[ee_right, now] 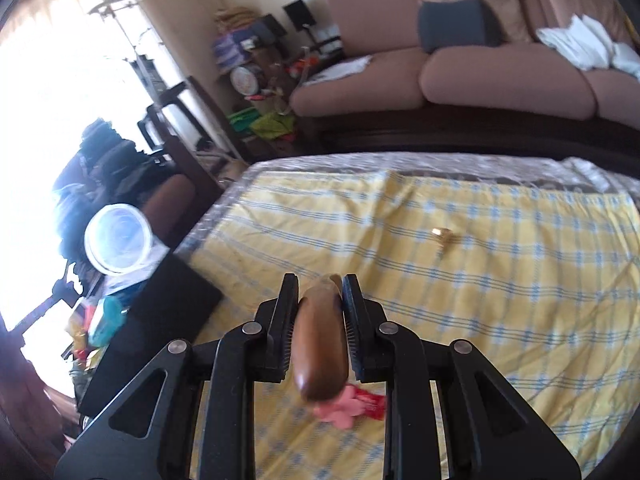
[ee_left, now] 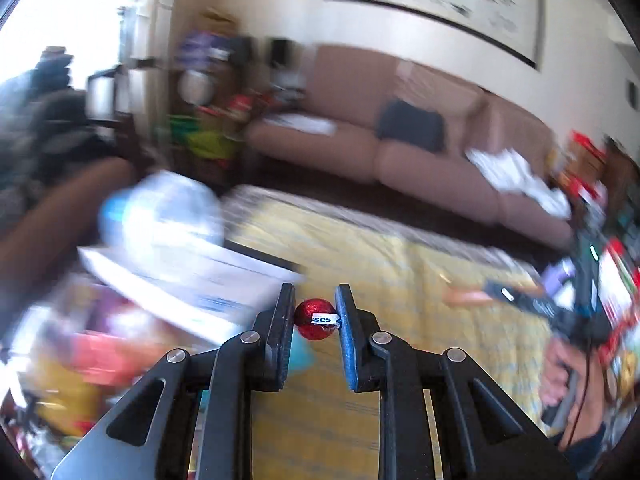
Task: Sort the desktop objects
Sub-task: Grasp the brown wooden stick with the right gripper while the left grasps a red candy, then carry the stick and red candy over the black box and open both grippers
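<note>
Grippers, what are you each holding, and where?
The left gripper pinches a red foil candy by its sides. The right gripper clamps a brown wooden handle across its middle.

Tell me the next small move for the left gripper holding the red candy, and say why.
Probably carry it left toward the clear round container and hold off releasing until it is over the opening. The left gripper is shut on the red foil candy, lifted above the yellow checked cloth. The right gripper is busy, shut on a brown wooden piece. The left view is blurred, so the target is a guess.
</note>
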Motion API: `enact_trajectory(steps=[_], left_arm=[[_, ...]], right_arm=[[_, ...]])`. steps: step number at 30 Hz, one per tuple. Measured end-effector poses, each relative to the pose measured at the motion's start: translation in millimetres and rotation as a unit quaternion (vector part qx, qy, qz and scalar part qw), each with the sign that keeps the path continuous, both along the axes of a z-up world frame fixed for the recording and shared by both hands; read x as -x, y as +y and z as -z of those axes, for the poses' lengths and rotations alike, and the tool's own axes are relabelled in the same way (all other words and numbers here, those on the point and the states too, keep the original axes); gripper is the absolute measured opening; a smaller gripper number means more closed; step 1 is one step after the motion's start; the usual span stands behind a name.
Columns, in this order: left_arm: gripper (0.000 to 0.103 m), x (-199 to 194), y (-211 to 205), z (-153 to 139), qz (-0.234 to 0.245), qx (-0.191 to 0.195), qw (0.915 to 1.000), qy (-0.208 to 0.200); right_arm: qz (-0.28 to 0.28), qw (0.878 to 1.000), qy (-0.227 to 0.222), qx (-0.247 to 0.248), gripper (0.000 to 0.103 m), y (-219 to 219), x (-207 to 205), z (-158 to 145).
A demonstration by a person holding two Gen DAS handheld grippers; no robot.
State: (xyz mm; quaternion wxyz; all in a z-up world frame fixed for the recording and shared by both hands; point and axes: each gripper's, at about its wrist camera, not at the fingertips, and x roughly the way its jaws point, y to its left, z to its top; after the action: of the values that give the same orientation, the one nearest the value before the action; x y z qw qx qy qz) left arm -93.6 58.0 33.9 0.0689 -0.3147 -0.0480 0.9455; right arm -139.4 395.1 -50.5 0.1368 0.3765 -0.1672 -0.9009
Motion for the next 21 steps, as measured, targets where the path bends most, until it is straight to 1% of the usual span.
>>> enact_trajectory(steps=[1, 2, 3, 4, 6, 7, 9, 10, 13, 14, 18, 19, 21], left_arm=[[0.02, -3, -25, -9, -0.04, 0.009, 0.9991, 0.002], [0.02, -5, -42, -13, -0.07, 0.012, 0.9975, -0.001], [0.02, -7, -64, -13, -0.102, 0.009, 0.9947, -0.01], [0.02, -8, -89, -10, -0.132, -0.003, 0.9909, -0.025], [0.02, -7, -121, -3, -0.16, -0.021, 0.9859, -0.044], [0.02, -5, -138, 6, -0.168, -0.03, 0.9836, -0.06], [0.02, 5, -156, 19, -0.164, -0.045, 0.9818, -0.084], [0.02, 7, -166, 28, -0.159, -0.059, 0.9808, -0.097], [0.02, 15, -179, 46, -0.138, -0.093, 0.9791, -0.118], [0.02, 17, -179, 51, -0.13, -0.098, 0.9792, -0.121], [0.02, 24, -196, 55, -0.138, -0.11, 0.9774, -0.116], [0.02, 27, -204, 56, -0.14, -0.126, 0.9759, -0.11], [0.02, 32, -216, 57, -0.143, -0.149, 0.9729, -0.103]], right_arm=[[-0.007, 1.0, 0.007, -0.001, 0.021, -7, -3, -5], [-0.015, 1.0, 0.01, 0.0, 0.021, -14, -4, -8], [-0.023, 1.0, 0.01, 0.002, 0.021, -21, -4, -9], [-0.032, 0.999, 0.006, 0.005, 0.021, -29, -3, -8], [-0.049, 0.999, -0.002, 0.004, 0.021, -45, -1, -6], [-0.059, 0.998, -0.004, 0.003, 0.021, -55, -2, -6], [-0.079, 0.997, -0.001, 0.009, 0.021, -71, -5, -10], [-0.093, 0.996, 0.005, 0.011, 0.021, -82, -9, -14], [-0.133, 0.991, 0.032, 0.008, 0.021, -123, -28, -32], [-0.143, 0.989, 0.039, 0.007, 0.021, -136, -35, -37], [-0.192, 0.98, 0.052, 0.031, 0.021, -193, -56, -54], [-0.199, 0.978, 0.056, 0.039, 0.021, -209, -55, -59], [-0.209, 0.975, 0.06, 0.031, 0.021, -241, -50, -69]])
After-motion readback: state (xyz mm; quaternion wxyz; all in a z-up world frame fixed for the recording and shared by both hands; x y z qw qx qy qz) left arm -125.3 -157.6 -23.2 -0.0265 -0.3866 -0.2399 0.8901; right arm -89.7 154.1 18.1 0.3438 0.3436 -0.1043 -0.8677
